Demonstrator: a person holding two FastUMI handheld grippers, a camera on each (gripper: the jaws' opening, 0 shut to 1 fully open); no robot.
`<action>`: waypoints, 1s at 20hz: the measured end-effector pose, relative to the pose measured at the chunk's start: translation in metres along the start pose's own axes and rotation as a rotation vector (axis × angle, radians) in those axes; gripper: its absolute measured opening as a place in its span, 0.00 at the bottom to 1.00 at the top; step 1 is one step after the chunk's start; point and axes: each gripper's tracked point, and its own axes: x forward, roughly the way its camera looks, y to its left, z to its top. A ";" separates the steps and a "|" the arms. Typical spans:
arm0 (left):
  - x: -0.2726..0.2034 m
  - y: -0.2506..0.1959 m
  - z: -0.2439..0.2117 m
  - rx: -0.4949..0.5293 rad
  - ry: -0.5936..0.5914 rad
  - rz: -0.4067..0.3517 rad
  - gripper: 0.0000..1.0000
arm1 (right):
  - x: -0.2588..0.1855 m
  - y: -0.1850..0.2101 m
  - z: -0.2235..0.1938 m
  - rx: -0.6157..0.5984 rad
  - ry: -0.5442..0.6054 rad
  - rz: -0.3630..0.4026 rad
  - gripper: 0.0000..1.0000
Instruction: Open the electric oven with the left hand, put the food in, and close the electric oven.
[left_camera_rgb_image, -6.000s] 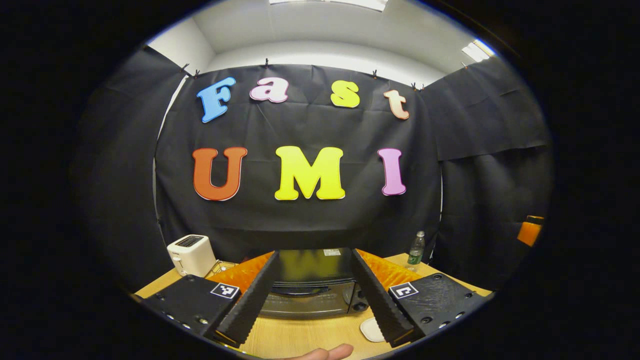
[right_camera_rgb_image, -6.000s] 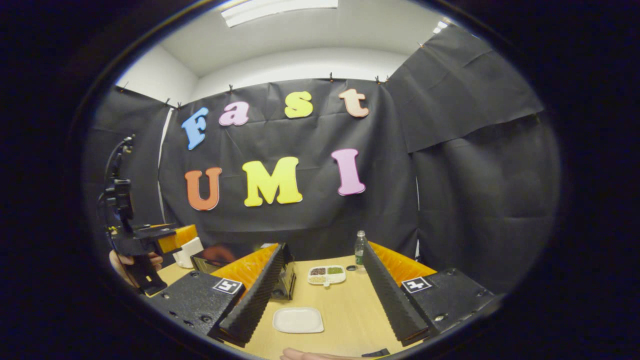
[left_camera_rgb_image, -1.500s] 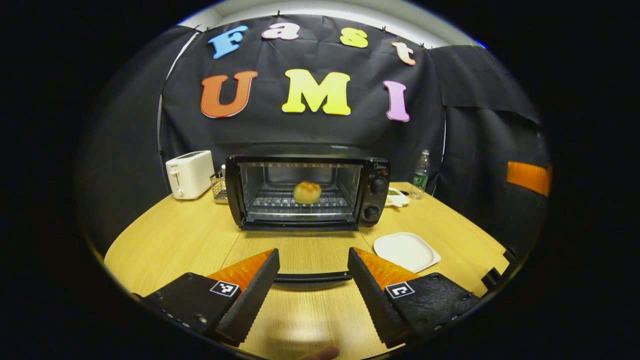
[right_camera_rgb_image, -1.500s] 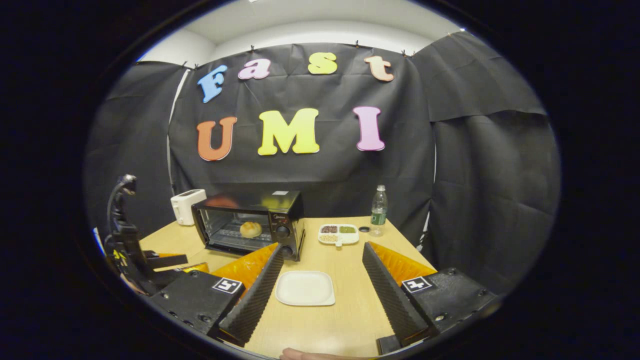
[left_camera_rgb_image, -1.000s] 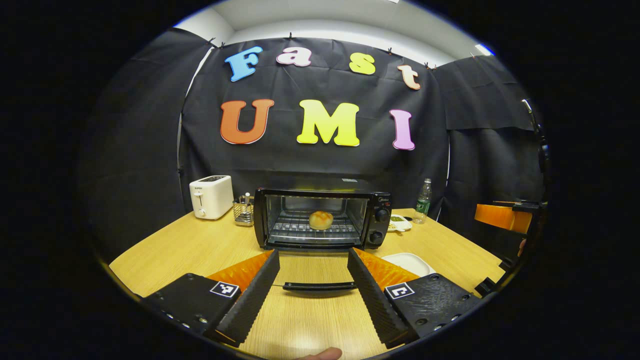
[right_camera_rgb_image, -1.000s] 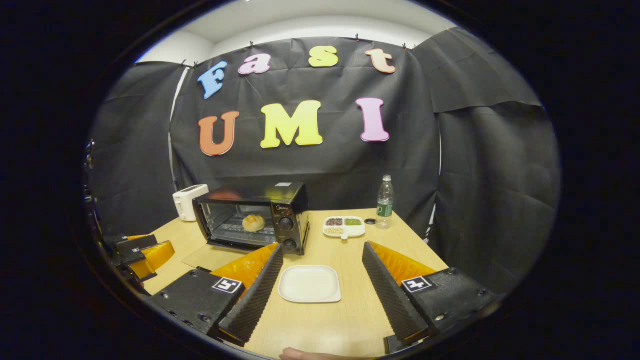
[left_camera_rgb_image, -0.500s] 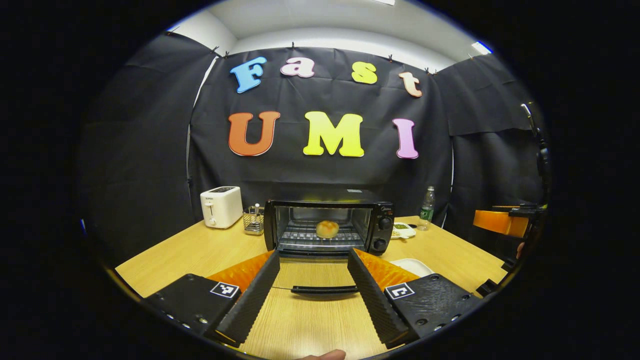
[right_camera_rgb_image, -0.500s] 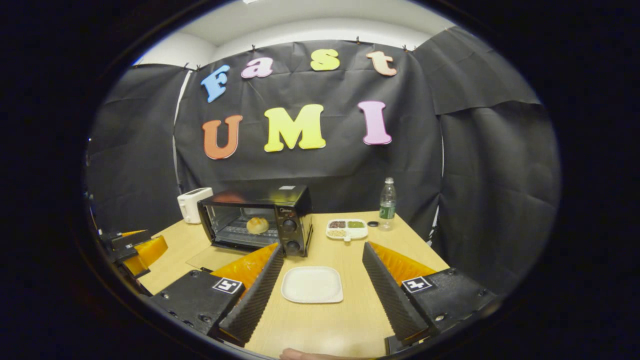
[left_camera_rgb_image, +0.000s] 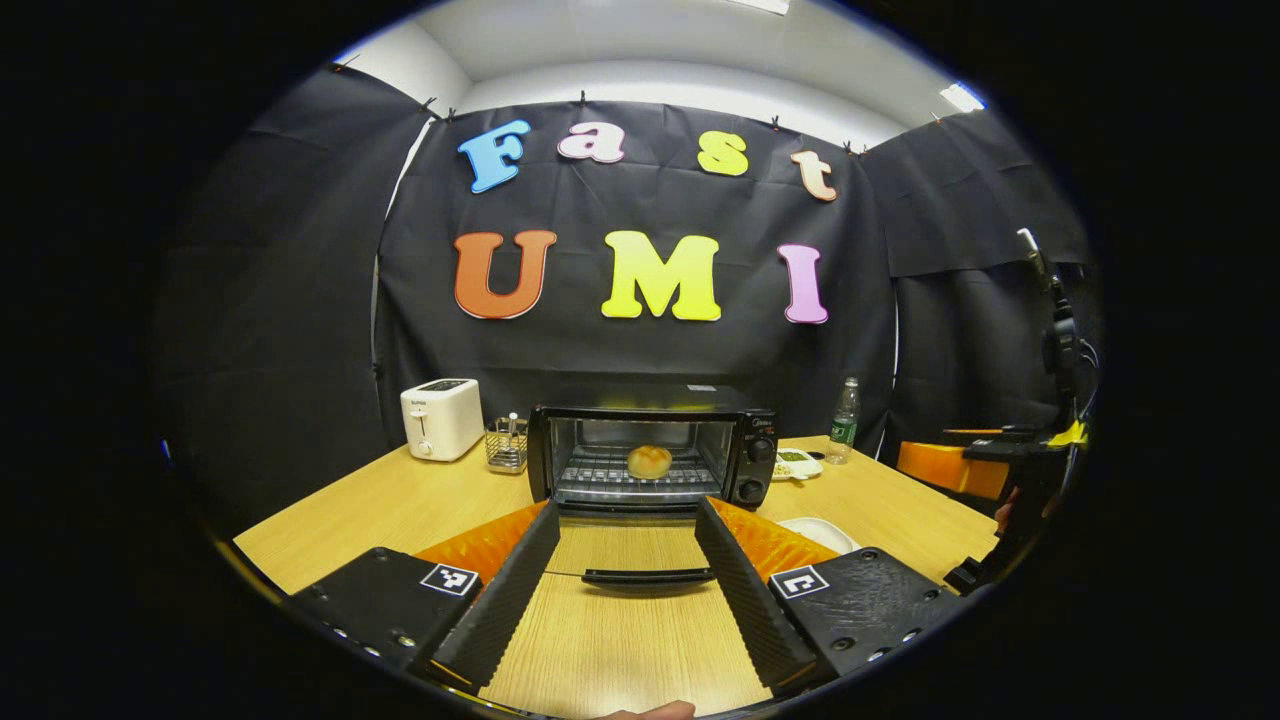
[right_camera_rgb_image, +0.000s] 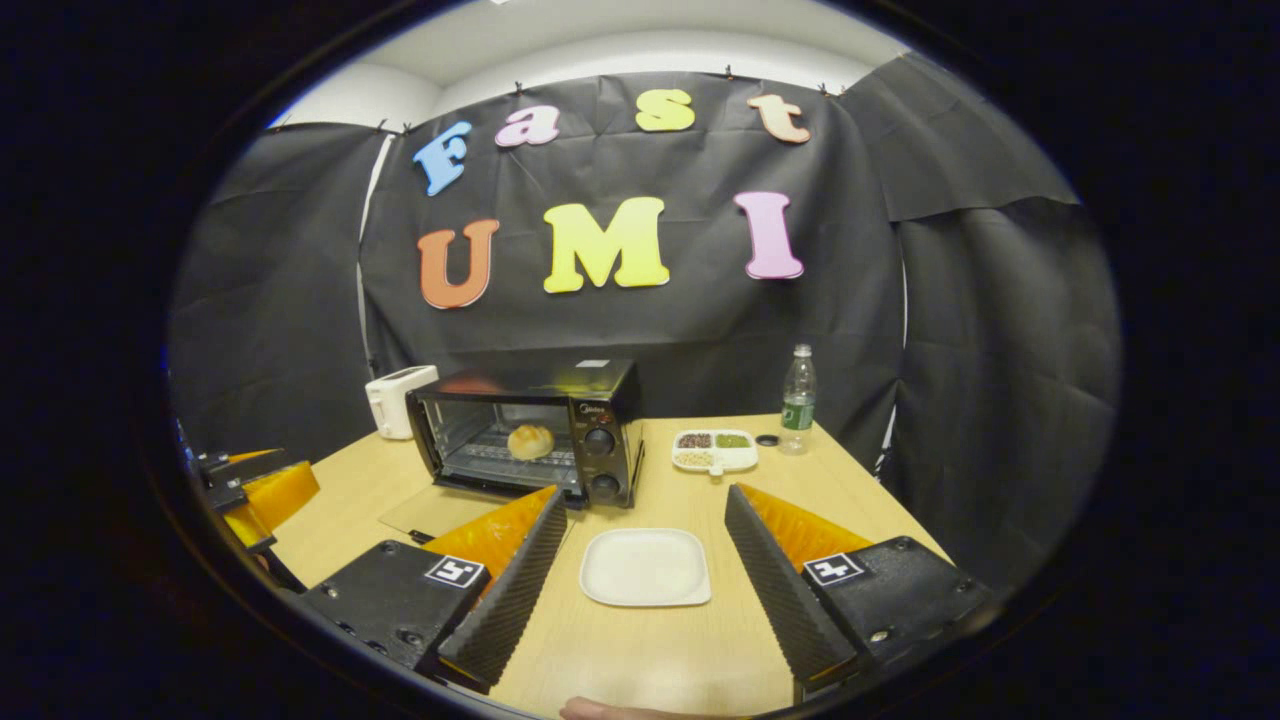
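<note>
The black electric oven (left_camera_rgb_image: 755, 440) stands mid-table with its glass door (left_camera_rgb_image: 625, 548) folded down flat. A round golden bun (left_camera_rgb_image: 649, 461) rests on the wire rack inside. My left gripper (left_camera_rgb_image: 625, 508) is open in front of the oven. The door's handle (left_camera_rgb_image: 648, 576) shows in the gap between its fingers, and neither finger presses on it. My right gripper (right_camera_rgb_image: 645, 494) is open and empty above a bare white plate (right_camera_rgb_image: 646, 567). From this side the oven (right_camera_rgb_image: 600, 400) and the bun (right_camera_rgb_image: 530, 441) sit to the left. The left gripper (right_camera_rgb_image: 255, 490) shows at the far left.
A white toaster (left_camera_rgb_image: 441, 418) and a wire utensil rack (left_camera_rgb_image: 505, 443) stand left of the oven. On its right are a water bottle (right_camera_rgb_image: 797, 400), its cap (right_camera_rgb_image: 767, 439) and a sectioned dish (right_camera_rgb_image: 714, 450) of grains. The right gripper (left_camera_rgb_image: 960, 465) hangs over the table's right edge.
My left gripper has drawn back and risen, so the oven looks smaller and farther. The door stays down with the bun on the rack. The right gripper has drifted slightly.
</note>
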 end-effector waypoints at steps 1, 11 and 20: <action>0.000 0.001 0.001 0.010 -0.007 -0.001 0.90 | 0.007 0.001 -0.005 0.002 0.017 -0.001 0.99; 0.013 0.021 -0.011 0.013 -0.003 0.034 0.90 | 0.090 0.016 -0.079 0.021 0.209 0.001 0.99; 0.035 0.035 -0.031 0.012 0.028 0.046 0.90 | 0.145 0.010 -0.138 0.070 0.348 -0.004 0.96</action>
